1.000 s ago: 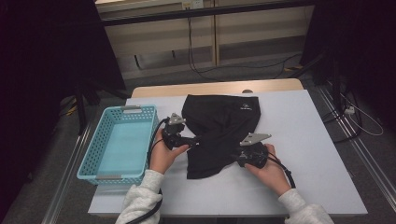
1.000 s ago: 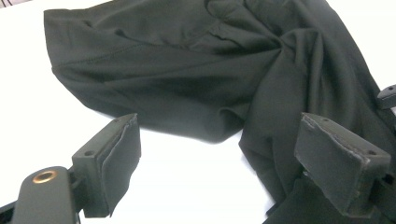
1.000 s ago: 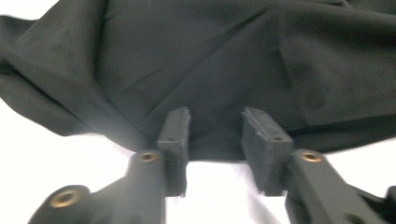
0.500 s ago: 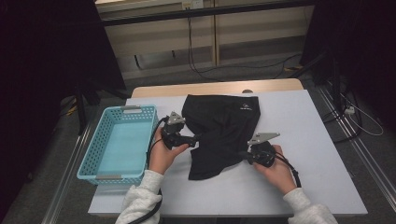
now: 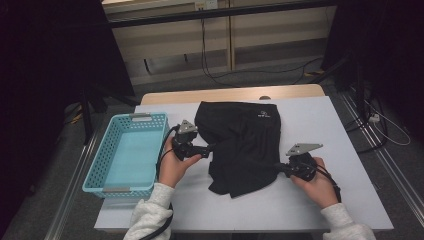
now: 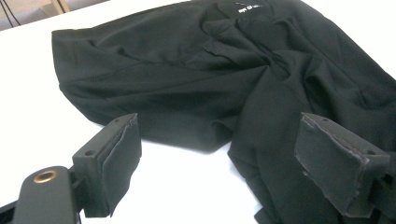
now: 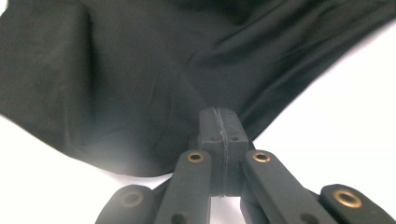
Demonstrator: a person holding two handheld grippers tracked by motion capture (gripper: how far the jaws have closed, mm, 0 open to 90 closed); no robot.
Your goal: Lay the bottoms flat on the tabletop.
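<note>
White table, blue basket at left. Black shorts lie mid-table. Right gripper: jaws have just closed, pinching the shorts' right edge. Left gripper: jaws apart beside the left edge.

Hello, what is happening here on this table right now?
A person works on black shorts spread on a white table, with a two-jaw gripper in each hand. The right gripper has just closed its jaws on the right edge of the fabric and pulls it taut. The left gripper is open at the left edge of the shorts, the cloth partly between its jaws, nothing pinched. A blue basket stands empty to the left.
</note>
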